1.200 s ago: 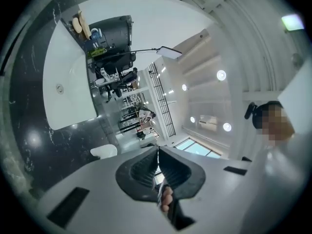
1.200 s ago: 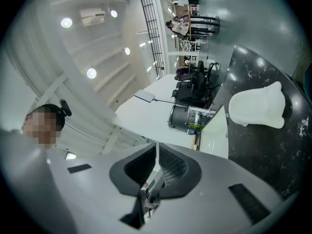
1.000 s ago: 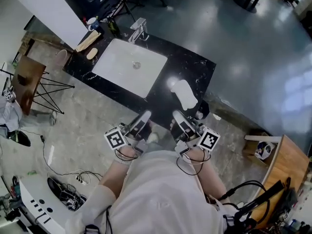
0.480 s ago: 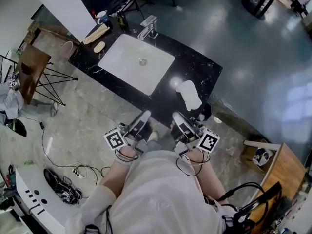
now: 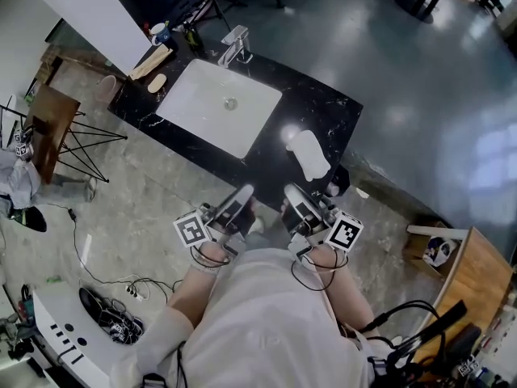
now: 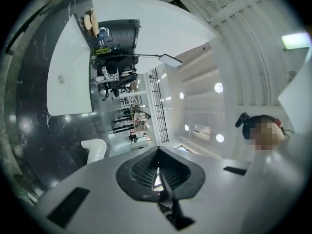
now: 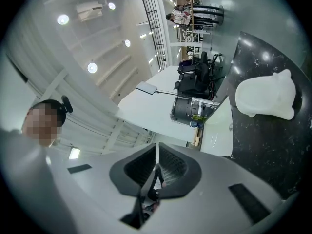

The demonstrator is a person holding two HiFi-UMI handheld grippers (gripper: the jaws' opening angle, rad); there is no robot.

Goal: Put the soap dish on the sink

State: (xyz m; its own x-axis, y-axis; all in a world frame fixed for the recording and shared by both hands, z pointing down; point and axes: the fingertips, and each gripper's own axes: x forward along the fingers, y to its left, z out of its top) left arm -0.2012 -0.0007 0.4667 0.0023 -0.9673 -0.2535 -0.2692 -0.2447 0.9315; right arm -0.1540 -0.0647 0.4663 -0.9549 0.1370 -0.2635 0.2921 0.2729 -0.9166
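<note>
- At the bottom of the head view, nearest of all: wore a pale shirt (image 5: pixel 258 322) and gripped one tool in each hand.
- Down on the grey stone floor (image 5: pixel 137 208) to the left of the body: noted a tangle of cables (image 5: pixel 109 318).
- Low on the right, at about the same depth: noted a wooden table (image 5: pixel 477 277).
- Just ahead of the body: held the left gripper (image 5: pixel 243 191) over the floor with its jaws pressed fully together on nothing and its tips aimed toward the counter (image 5: pixel 331 115).
- Beside it and slightly apart: held the right gripper (image 5: pixel 290 191) the same way, with its jaws also closed tight and nothing between them.
- Just past the right gripper's tips: saw the soap dish (image 5: pixel 309 154), white and rounded, lying on the black marble counter near its right end and touched by neither tool.
- Left of the dish and clearly apart from it: saw the white sink (image 5: pixel 202 111) set into the counter, with a small drain at its middle.
- At the sink's back rim: saw a chrome faucet (image 5: pixel 233 45).
- At the counter's far left corner: made out a wooden board (image 5: pixel 150 63) and a small oval piece just beside it, then a cup (image 5: pixel 157 31) and a dark bottle (image 5: pixel 191 39) behind them.
- Off the counter's left end: made out a wooden-topped stand (image 5: pixel 48 128) on thin black legs.
- Beyond the counter, farthest away: saw only dark, glossy flooring with pale reflections.
</note>
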